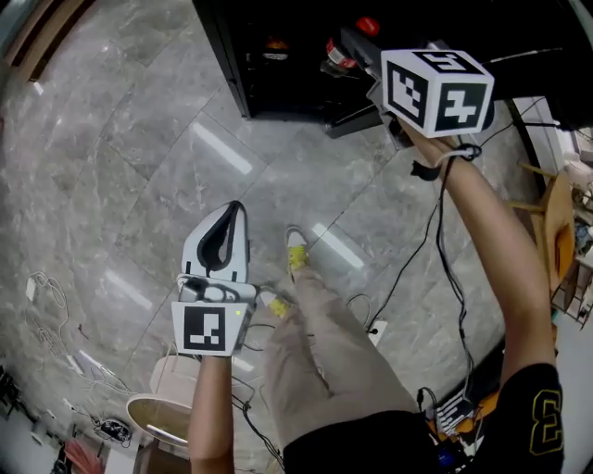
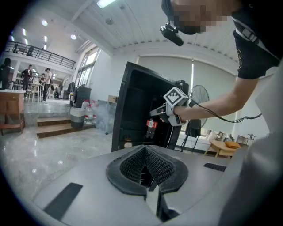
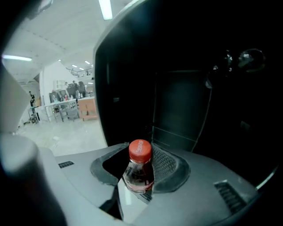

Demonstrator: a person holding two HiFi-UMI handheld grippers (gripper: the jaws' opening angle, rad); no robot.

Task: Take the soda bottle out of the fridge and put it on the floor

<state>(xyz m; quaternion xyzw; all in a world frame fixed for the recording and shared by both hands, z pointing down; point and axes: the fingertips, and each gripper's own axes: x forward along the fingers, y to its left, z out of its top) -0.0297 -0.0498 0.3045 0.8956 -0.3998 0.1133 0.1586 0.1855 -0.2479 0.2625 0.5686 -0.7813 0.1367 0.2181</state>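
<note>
The soda bottle (image 3: 139,170), with dark drink and a red cap, stands upright between the jaws of my right gripper (image 3: 140,173), which is shut on its neck and shoulder. In the head view that right gripper (image 1: 371,56) reaches to the open front of the black fridge (image 1: 278,65), and the bottle's red cap (image 1: 368,26) shows beside it. The left gripper view shows the bottle (image 2: 151,128) held at the fridge (image 2: 135,110) opening. My left gripper (image 1: 230,215) hangs shut and empty over the grey marble floor (image 1: 139,139); its pads (image 2: 132,165) meet.
The person's legs and yellow-white shoes (image 1: 295,250) stand on the floor between the grippers. Cables and a power strip (image 1: 377,330) lie at the lower right, and a wooden table (image 1: 559,231) is at the right edge. A round stool (image 1: 157,421) sits lower left.
</note>
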